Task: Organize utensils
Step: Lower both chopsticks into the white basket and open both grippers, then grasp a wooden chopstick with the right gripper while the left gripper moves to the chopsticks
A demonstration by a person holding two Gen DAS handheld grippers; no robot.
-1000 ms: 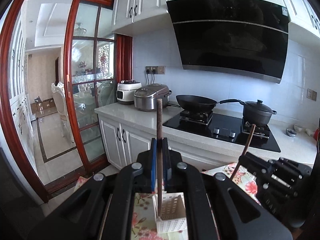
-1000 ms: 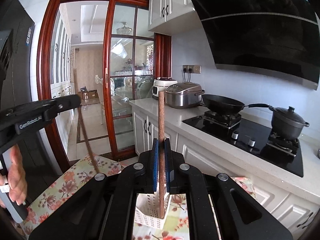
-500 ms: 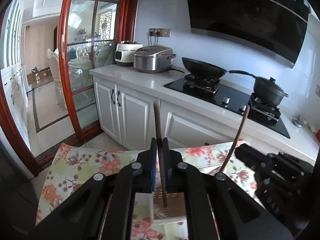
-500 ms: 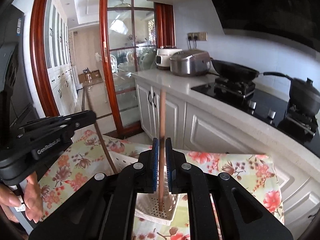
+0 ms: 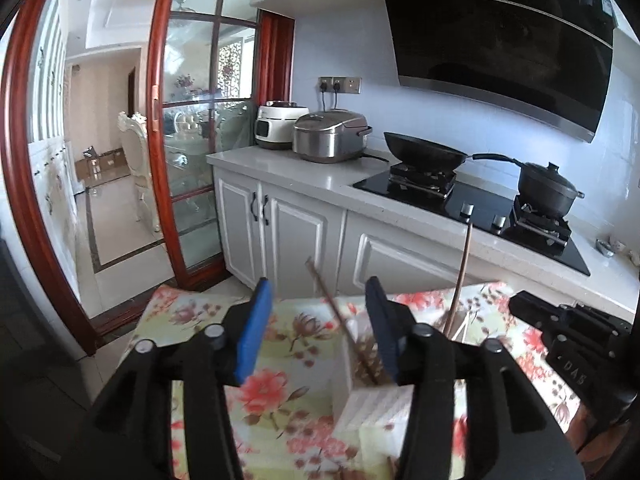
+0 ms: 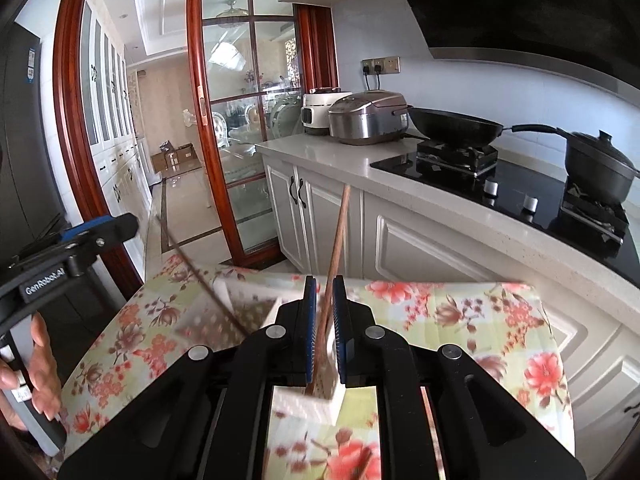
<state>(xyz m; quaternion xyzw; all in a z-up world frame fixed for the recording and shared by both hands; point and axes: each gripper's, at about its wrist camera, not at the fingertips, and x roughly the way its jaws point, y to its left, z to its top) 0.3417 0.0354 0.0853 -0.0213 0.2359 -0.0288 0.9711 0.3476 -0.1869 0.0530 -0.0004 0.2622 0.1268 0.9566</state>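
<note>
Chopsticks are the things to be sorted here, two thin brown wooden sticks that go into a white perforated plastic basket (image 5: pixel 376 412) in the lower centre of both views. In the left wrist view, the left chopstick (image 5: pixel 340 320) leans freely, tilted to the upper left, with its lower end inside the basket. The left gripper (image 5: pixel 316 328) has just been opening: half a second ago its blue pads pinched this stick upright, and now they stand wide on both sides without touching it. I judge that this stick is delivered. The right chopstick (image 6: pixel 334 256) is in the centre of the right wrist view, between the narrow jaws of the right gripper (image 6: pixel 325 328), which are nearly closed around it; its lower tip is already in the basket, so its release seems to be the next step. The basket has a rectangular shape and small holes in its walls. It stands on a floral tablecloth (image 6: pixel 480 320), smooth, with red and brown flowers on pale green.
</note>
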